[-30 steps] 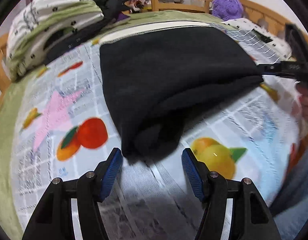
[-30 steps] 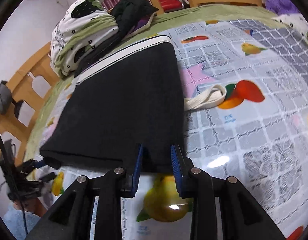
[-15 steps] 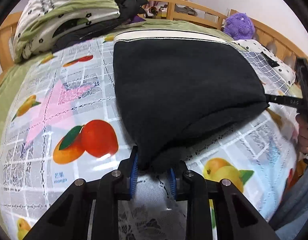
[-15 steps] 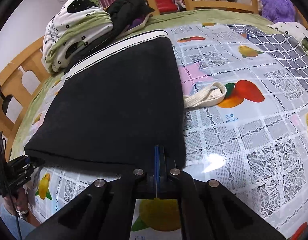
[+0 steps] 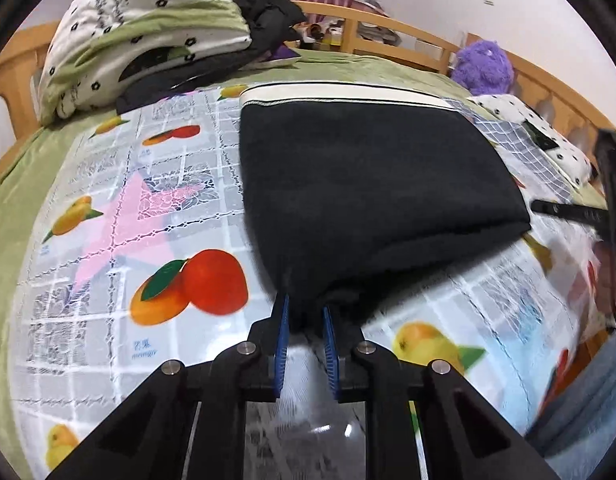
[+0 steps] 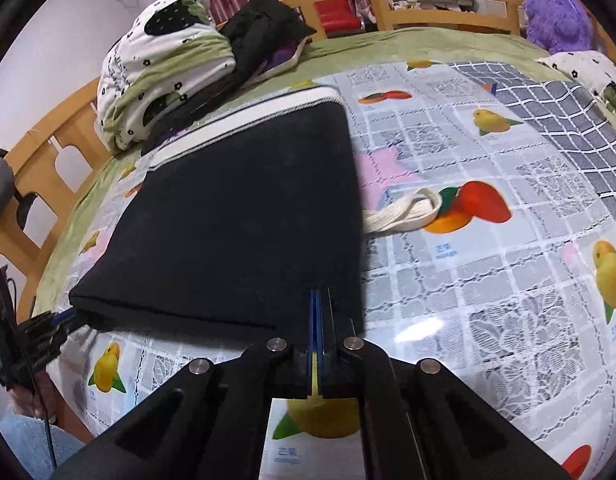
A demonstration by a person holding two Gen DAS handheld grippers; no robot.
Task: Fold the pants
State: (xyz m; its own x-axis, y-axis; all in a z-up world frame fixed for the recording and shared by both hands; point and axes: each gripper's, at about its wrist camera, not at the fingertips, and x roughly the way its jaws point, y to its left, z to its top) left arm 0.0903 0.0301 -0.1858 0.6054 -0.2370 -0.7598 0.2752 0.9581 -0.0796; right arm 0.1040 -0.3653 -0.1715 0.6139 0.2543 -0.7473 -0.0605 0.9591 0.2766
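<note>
Glossy fruit-print tablecloth (image 5: 180,208); both tools apparently pinch thick black pants (image 5: 367,184)

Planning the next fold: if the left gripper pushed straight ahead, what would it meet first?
The black pants: the left gripper is already shut on their near corner, so it would push into the folded fabric.
</note>
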